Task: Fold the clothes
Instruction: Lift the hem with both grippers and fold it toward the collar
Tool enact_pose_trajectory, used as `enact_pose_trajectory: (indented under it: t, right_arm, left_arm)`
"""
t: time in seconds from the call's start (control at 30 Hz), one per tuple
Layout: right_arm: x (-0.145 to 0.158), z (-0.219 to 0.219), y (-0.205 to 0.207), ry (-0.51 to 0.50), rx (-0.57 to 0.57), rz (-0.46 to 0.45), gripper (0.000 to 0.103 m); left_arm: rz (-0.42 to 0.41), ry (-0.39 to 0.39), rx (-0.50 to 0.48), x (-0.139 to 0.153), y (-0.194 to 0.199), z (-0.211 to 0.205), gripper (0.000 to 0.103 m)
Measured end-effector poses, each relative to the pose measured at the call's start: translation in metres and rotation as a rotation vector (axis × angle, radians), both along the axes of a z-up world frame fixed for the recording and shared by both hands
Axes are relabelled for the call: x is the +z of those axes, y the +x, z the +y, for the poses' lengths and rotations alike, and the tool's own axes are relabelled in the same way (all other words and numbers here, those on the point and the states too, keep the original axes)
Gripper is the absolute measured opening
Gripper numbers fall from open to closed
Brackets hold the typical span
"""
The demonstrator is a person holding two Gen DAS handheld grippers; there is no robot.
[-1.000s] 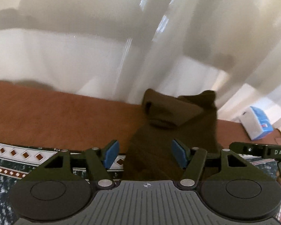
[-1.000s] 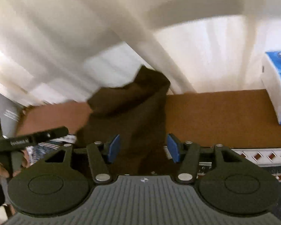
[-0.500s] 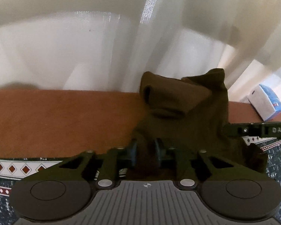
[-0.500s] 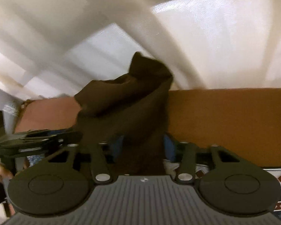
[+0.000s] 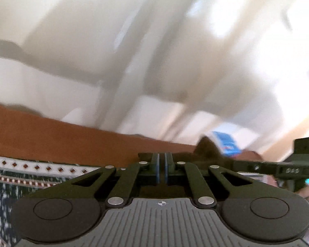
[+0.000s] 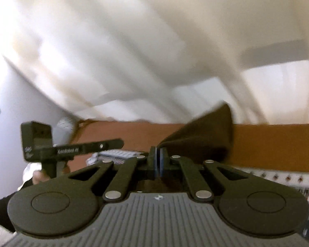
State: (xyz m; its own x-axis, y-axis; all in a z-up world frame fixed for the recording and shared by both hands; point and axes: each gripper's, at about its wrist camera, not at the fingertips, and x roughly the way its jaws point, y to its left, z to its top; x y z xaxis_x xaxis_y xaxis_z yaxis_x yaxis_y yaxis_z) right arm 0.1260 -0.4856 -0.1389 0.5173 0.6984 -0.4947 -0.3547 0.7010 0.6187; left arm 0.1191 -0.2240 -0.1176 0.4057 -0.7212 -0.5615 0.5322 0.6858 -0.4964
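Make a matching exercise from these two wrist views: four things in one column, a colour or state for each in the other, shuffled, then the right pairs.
Things:
1. left gripper
2. brown garment
3. blue-and-white box
4. curtain

Descriptions:
A. pale, hanging behind the table
B. shut, blue pads together
C. dark, bunched beside the right gripper
D. far right, past the cloth

Pairs: 1-B, 2-C, 3-D, 4-A
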Motion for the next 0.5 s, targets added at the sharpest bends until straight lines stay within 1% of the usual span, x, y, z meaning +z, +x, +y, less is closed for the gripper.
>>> enact_pose_trajectory:
  t: [0.1, 0.13, 0.17, 0.2, 0.23, 0.27, 0.3, 0.33, 0.37, 0.4, 0.43, 0.47, 0.5]
  right_arm:
    - [0.011, 0.01, -0.035, 0.03, 0.04, -0.009, 0.0]
    - [0.01, 0.012, -0.046, 0.028, 0.05, -0.007, 0.0]
    - [0.009, 0.014, -0.055, 0.022, 0.055, 0.0, 0.0]
    - [0.005, 0.015, -0.06, 0.008, 0.055, 0.013, 0.0]
    - [0.001, 0.015, -0.062, -0.003, 0.046, 0.027, 0.0]
    - [-0.004, 0.014, -0.063, -0.01, 0.023, 0.042, 0.001]
    - [-0.008, 0.012, -0.063, -0.016, 0.0, 0.057, 0.003]
    - [-0.011, 0.01, -0.062, -0.024, -0.023, 0.069, 0.004]
    - [-0.011, 0.008, -0.062, -0.034, -0.046, 0.076, 0.006]
    - [-0.012, 0.005, -0.062, -0.043, -0.068, 0.082, 0.008]
    - [-0.013, 0.002, -0.06, -0.051, -0.093, 0.09, 0.019]
    - [-0.016, -0.001, -0.058, -0.06, -0.126, 0.101, 0.042]
    - [-0.02, -0.005, -0.055, -0.071, -0.162, 0.112, 0.053]
  left_arm:
    - [-0.022, -0.015, -0.061, 0.01, -0.034, 0.011, 0.002]
    - [-0.043, 0.043, -0.064, 0.006, -0.038, 0.006, 0.018]
    - [-0.064, 0.1, -0.068, 0.002, -0.042, 0.002, 0.026]
    - [-0.052, 0.122, -0.058, -0.004, -0.036, 0.0, 0.03]
    - [-0.041, 0.144, -0.048, -0.009, -0.03, -0.001, 0.037]
    - [-0.029, 0.165, -0.038, -0.015, -0.024, -0.003, 0.042]
    - [-0.018, 0.174, -0.032, -0.02, -0.015, -0.004, 0.057]
    - [-0.022, 0.188, -0.024, -0.022, -0.007, -0.007, 0.065]
    - [-0.026, 0.202, -0.016, -0.024, 0.0, -0.01, 0.068]
    - [-0.029, 0.217, -0.03, -0.027, 0.008, -0.014, 0.071]
    - [-0.029, 0.235, -0.048, -0.03, 0.017, -0.022, 0.071]
    - [-0.035, 0.255, -0.066, -0.034, 0.023, -0.029, 0.072]
    - [-0.04, 0.276, -0.084, -0.038, 0.029, -0.036, 0.074]
